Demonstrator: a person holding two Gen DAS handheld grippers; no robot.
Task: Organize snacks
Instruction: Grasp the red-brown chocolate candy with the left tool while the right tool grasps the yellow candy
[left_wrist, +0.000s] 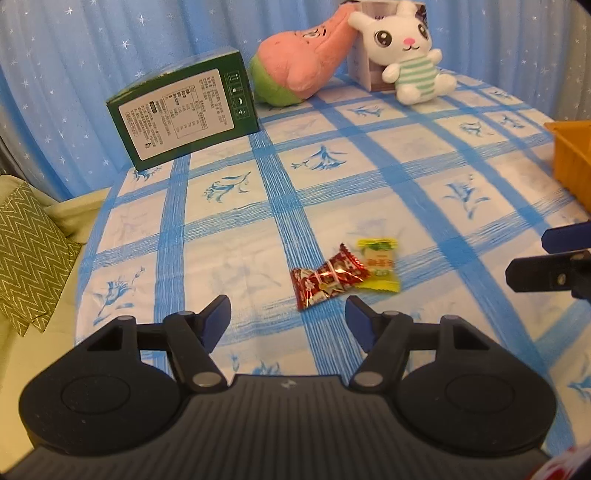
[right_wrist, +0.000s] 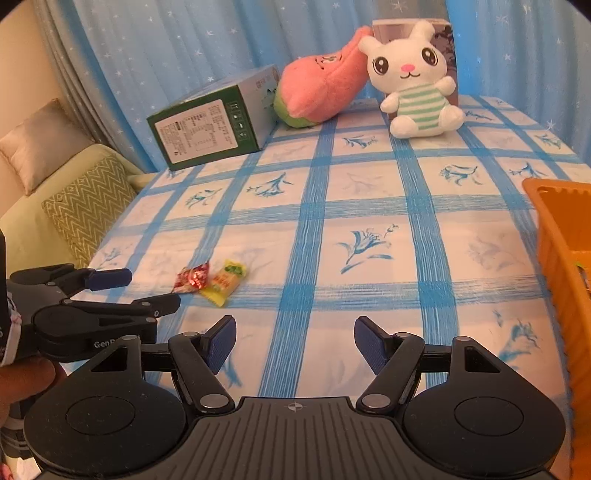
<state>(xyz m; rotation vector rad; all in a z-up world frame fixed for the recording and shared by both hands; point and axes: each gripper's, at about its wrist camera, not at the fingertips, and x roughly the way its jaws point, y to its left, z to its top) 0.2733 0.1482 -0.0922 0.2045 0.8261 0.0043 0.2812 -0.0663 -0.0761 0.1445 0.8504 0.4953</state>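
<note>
A red snack packet (left_wrist: 327, 278) and a yellow snack packet (left_wrist: 380, 264) lie touching on the blue-checked tablecloth (left_wrist: 229, 236). My left gripper (left_wrist: 288, 319) is open and empty, just short of the red packet. In the right wrist view both the red packet (right_wrist: 192, 277) and the yellow packet (right_wrist: 224, 281) lie left of centre, with my left gripper (right_wrist: 151, 290) beside them. My right gripper (right_wrist: 294, 341) is open and empty over bare cloth. An orange basket (right_wrist: 554, 251) stands at the right edge; it also shows in the left wrist view (left_wrist: 572, 155).
A green box (left_wrist: 184, 107), a pink-and-green plush (left_wrist: 299, 62) and a white rabbit plush (left_wrist: 406, 51) leaning on a carton stand along the table's far side. A sofa with a green zigzag cushion (left_wrist: 26, 254) is left of the table. My right gripper's fingers (left_wrist: 543, 273) enter from the right.
</note>
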